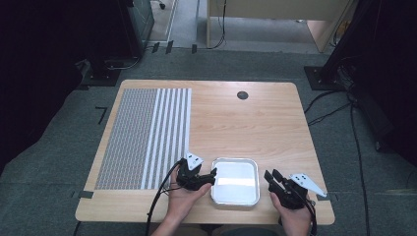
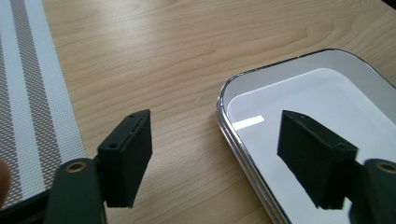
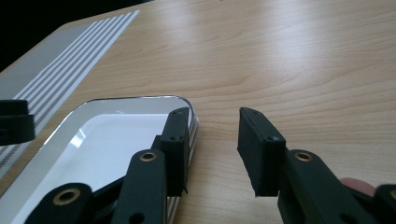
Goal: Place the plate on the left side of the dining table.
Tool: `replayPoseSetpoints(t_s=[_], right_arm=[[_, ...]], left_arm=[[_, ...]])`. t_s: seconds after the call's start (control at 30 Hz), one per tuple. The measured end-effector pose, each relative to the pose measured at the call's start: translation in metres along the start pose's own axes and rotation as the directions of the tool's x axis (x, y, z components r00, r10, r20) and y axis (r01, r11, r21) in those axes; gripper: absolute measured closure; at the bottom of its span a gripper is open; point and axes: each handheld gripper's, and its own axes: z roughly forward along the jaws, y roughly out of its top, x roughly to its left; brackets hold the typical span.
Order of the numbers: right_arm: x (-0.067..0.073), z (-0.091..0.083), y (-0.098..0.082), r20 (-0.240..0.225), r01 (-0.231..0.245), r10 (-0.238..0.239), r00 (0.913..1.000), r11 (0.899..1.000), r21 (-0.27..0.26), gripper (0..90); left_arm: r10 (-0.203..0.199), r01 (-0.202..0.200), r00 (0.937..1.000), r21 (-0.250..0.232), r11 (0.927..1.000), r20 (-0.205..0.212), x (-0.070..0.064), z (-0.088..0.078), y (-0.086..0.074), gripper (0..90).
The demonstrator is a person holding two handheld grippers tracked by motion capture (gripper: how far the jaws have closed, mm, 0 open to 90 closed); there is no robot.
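both grippers' fingers apart, left gripper point(image 1: 212, 175) & right gripper point(image 1: 270, 175) flanking tray point(image 1: 235, 201).

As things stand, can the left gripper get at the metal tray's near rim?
Probably yes. The left gripper is open beside the metal tray, one jaw over its inside and one over bare wood, so the rim lies between them unobstructed.
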Motion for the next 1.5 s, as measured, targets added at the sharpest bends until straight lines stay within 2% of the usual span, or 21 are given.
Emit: replayPoseSetpoints(t_s=[0.1,0.13,0.17,0.2,0.3,0.33,0.4,0.43,0.57,0.67,0.8,1.03,1.1,1.13,1.33,1.43,1.5], right_arm=[[0.001,0.000,0.000,-0.001,0.005,-0.005,1.0000,1.000,0.002,67.6],[0.001,0.000,-0.001,-0.011,-0.001,0.001,0.9999,1.000,0.008,69.5],[0.001,0.000,-0.001,-0.011,-0.001,0.001,0.9999,1.000,0.008,69.5],[0.002,0.000,-0.001,-0.013,0.003,-0.003,0.9999,1.000,0.012,73.2],[0.002,0.000,-0.002,-0.016,-0.008,0.008,0.9998,1.000,0.023,74.8],[0.003,0.000,-0.003,-0.025,-0.017,0.018,0.9995,0.999,0.033,76.1],[0.003,0.000,-0.003,-0.029,-0.020,0.021,0.9994,0.999,0.038,76.9],[0.003,0.002,-0.004,-0.039,-0.032,0.034,0.9987,0.998,0.058,77.9],[0.004,0.005,-0.006,-0.056,-0.044,0.049,0.9972,0.994,0.097,78.8],[0.005,0.008,-0.009,-0.072,-0.053,0.063,0.9954,0.990,0.130,80.2],[0.006,0.012,-0.011,-0.099,-0.066,0.081,0.9917,0.986,0.154,82.5],[0.007,0.015,-0.013,-0.089,-0.071,0.088,0.9921,0.982,0.176,84.6],[0.005,0.014,-0.012,-0.095,-0.097,0.115,0.9888,0.980,0.176,85.9],[0.003,0.013,-0.011,-0.113,-0.133,0.154,0.9817,0.976,0.174,86.5],[0.000,0.016,-0.012,-0.131,-0.166,0.190,0.9729,0.970,0.179,84.1],[0.000,0.017,-0.012,-0.133,-0.166,0.190,0.9727,0.971,0.173,83.4],[0.002,0.017,-0.013,-0.120,-0.146,0.166,0.9788,0.977,0.157,83.6]], left_arm=[[0.005,-0.005,1.0000,0.003,1.0000,0.005,-0.002,0.002,-0.001,35.6],[0.009,-0.009,0.9999,0.006,0.9999,0.008,-0.003,0.003,-0.001,40.5],[0.012,-0.012,0.9999,0.010,0.9999,0.012,-0.004,0.004,-0.001,40.5],[0.012,-0.012,0.9998,0.014,0.9998,0.015,-0.005,0.005,-0.002,45.0],[0.028,-0.028,0.9996,0.021,0.9994,0.002,-0.009,0.007,-0.003,48.9],[0.030,-0.030,0.9995,0.023,0.9993,0.003,-0.010,0.008,-0.004,53.9],[0.030,-0.030,0.9994,0.028,0.9991,0.014,-0.011,0.009,-0.005,56.1],[0.035,-0.035,0.9992,0.032,0.9989,0.018,-0.012,0.009,-0.005,61.4],[0.042,-0.043,0.9987,0.036,0.9984,0.028,-0.014,0.008,-0.007,69.0],[0.055,-0.057,0.9978,0.043,0.9974,0.035,-0.015,0.008,-0.009,71.7],[0.069,-0.070,0.9974,0.039,0.9968,0.022,-0.018,0.007,-0.011,75.6],[0.069,-0.070,0.9973,0.033,0.9970,0.024,-0.019,0.005,-0.013,75.9],[0.070,-0.071,0.9972,0.031,0.9970,0.028,-0.019,0.005,-0.014,75.9],[0.074,-0.075,0.9967,0.028,0.9968,0.035,-0.019,0.004,-0.014,74.8],[0.077,-0.077,0.9964,0.024,0.9967,0.036,-0.020,0.004,-0.015,73.7],[0.083,-0.084,0.9961,0.023,0.9962,0.030,-0.021,0.003,-0.015,73.8],[0.084,-0.085,0.9960,0.020,0.9962,0.030,-0.022,0.003,-0.016,73.7]])
